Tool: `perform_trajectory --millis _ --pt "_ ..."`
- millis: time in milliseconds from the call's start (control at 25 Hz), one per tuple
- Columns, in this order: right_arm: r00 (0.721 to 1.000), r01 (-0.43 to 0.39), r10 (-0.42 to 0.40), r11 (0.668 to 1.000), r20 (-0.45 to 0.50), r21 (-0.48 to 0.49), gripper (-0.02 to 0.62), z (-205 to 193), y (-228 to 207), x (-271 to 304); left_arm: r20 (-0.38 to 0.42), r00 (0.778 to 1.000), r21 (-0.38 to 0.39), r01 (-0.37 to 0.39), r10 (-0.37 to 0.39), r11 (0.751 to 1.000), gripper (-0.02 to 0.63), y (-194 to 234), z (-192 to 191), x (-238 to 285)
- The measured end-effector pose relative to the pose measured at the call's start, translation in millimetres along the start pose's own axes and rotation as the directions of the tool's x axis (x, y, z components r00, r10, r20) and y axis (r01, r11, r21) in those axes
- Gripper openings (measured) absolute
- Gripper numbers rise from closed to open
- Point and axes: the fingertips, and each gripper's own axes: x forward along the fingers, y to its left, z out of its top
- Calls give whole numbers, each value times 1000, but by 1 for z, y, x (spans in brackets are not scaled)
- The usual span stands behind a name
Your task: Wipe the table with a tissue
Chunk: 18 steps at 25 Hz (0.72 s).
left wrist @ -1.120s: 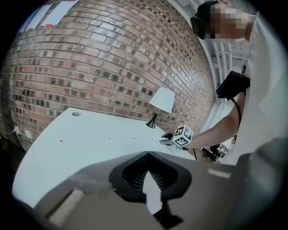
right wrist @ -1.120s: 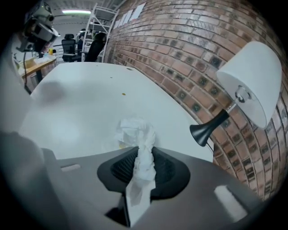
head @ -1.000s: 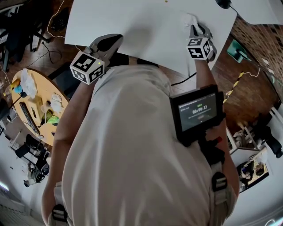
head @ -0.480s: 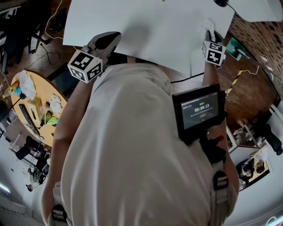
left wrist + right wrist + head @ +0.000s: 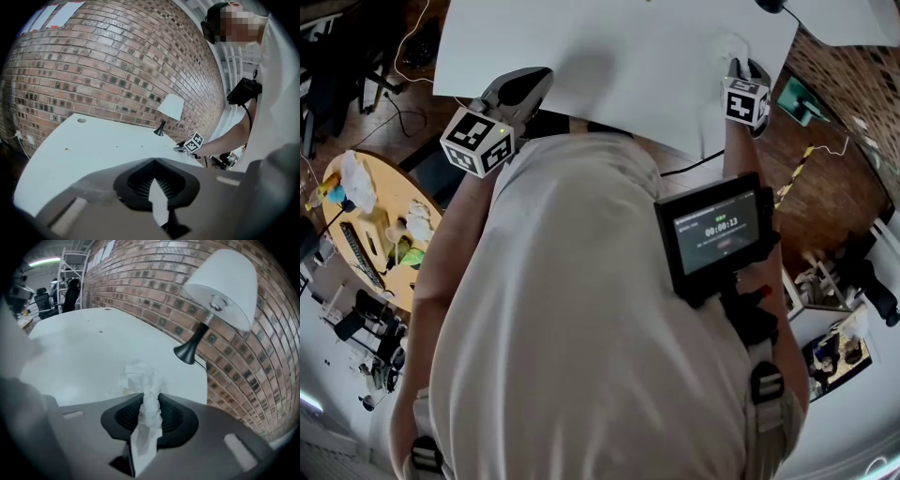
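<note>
The right gripper (image 5: 151,398) pinches a crumpled white paper tissue (image 5: 139,377), its clamped middle hidden, at 1 o'clock on the white table (image 5: 619,66). The left gripper (image 5: 153,162) has its jaws pressed together.

Up at the back, a white-shaded lamp with a black stem (image 5: 220,287) stands close to the red-brown brick wall (image 5: 150,287). Down on the left, a round wooden side table (image 5: 386,192) carries a clutter of small items. A black cable (image 5: 689,169) runs over the brown wooden floor (image 5: 825,202).
</note>
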Motion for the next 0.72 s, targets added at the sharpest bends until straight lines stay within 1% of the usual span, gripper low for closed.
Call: perform_trajectory --millis 120,240,320,400,480,520,600,640,720 --pt "996 -71 78 989 48 -129 86 25 51 -3 2 1000 -5 -3 3 1000 6 4 -3 -4" --pt "981 -151 176 957 85 -248 86 44 110 -11 4 1000 -12 -9 9 1000 6 11 -7 -10" --pt "964 -201 246 923 102 -328 86 52 143 -21 5 1000 -17 -12 12 1000 6 13 -8 -11" --pt "939 -260 327 876 104 -407 86 55 170 -32 5 1000 -20 -11 11 1000 6 13 -7 -10" --pt "914 -310 394 829 93 -466 87 53 187 -40 4 1000 -19 -5 5 1000 6 13 -6 -8" --pt "907 -326 413 815 86 -480 87 49 191 -42 4 1000 -16 -1 1 1000 6 13 -6 -6" --pt "904 -337 421 807 74 -485 89 39 188 -44 5 1000 -12 7 -7 1000 6 16 -6 -6" --pt "908 -333 413 811 69 -482 89 33 182 -45 5 1000 -12 8 -8 1000 6 17 -7 -6" --pt "923 -313 381 830 59 -462 89 18 163 -45 7 1000 -16 8 -8 1000 6 19 -7 -7"
